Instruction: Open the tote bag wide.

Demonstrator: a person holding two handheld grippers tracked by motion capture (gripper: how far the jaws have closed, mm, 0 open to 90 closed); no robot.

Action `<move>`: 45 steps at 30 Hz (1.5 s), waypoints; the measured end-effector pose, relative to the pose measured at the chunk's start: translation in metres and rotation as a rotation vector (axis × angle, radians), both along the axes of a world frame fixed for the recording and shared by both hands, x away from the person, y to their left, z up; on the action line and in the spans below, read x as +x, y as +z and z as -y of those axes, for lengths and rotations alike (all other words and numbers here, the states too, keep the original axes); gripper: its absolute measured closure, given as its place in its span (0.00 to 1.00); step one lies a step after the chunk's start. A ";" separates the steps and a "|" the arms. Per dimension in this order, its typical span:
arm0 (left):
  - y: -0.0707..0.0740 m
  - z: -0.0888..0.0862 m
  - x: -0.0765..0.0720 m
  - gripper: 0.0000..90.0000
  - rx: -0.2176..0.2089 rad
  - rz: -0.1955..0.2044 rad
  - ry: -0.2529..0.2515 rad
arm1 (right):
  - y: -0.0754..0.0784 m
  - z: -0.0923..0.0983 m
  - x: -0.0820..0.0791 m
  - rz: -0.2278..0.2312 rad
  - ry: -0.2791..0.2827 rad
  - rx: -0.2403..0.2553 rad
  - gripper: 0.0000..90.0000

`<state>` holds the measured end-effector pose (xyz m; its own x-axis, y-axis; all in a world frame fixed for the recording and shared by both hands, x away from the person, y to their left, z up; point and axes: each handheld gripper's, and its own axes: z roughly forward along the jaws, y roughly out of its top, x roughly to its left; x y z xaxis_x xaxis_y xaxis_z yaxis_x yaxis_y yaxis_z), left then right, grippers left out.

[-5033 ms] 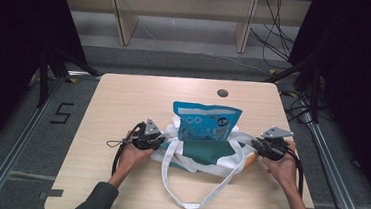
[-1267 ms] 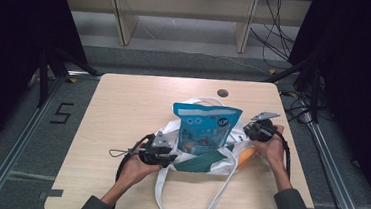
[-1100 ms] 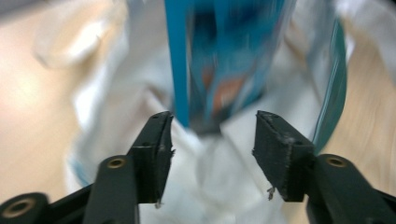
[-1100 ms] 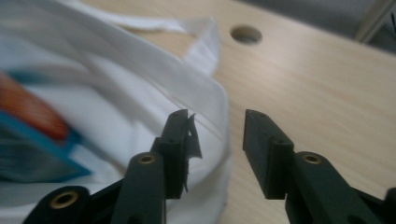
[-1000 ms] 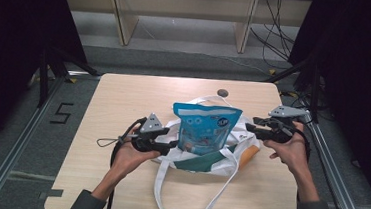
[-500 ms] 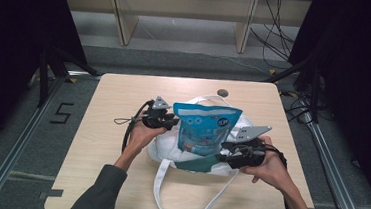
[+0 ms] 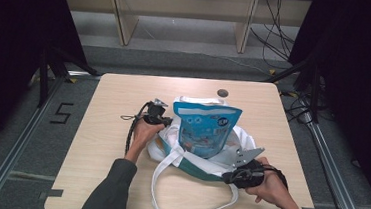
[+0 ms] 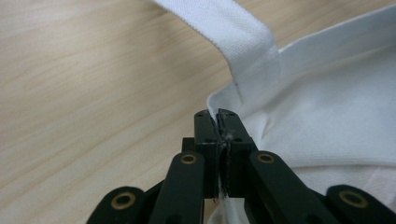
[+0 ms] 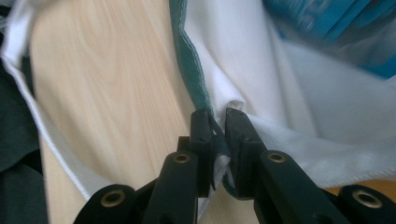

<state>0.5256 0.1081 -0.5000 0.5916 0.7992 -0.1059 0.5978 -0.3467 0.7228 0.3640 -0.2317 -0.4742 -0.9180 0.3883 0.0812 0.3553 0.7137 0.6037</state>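
A white tote bag (image 7: pixel 243 141) with a teal-lined rim lies on the wooden table (image 7: pixel 113 109), and a blue snack packet (image 7: pixel 204 128) stands in its mouth. My left gripper (image 7: pixel 164 122) sits at the bag's left side; its jaws have just been closing and now pinch the white bag rim (image 8: pixel 252 93) where a handle strap joins. My right gripper (image 7: pixel 233 177) is at the bag's near right edge; its jaws have also just been closing and clamp the bag's edge (image 9: pixel 215 105) beside the teal hem (image 9: pixel 187 56).
A long white handle strap (image 7: pixel 166 198) loops over the table's near edge. A small dark round mark (image 7: pixel 222 93) sits at the table's far side. Shelving and cables stand beyond the table, metal rails along both sides.
Both hands dropped onto the bag: the left gripper came in to its left rim, the right swung from the far right to the near right edge. Both jaws closed on fabric.
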 end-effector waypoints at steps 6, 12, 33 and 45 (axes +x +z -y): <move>0.010 0.004 -0.008 0.70 0.078 0.046 0.017 | -0.006 -0.005 -0.004 -0.010 -0.003 -0.017 0.89; 0.049 -0.012 -0.047 0.55 -0.070 0.142 0.037 | 0.047 0.006 -0.007 0.111 -0.064 0.143 0.72; 0.014 0.007 -0.128 0.99 0.030 0.101 -0.211 | 0.017 0.053 0.105 0.253 -0.540 -0.031 0.98; 0.008 0.004 -0.133 0.94 0.026 0.124 -0.175 | 0.000 0.054 0.106 0.239 -0.583 -0.020 0.82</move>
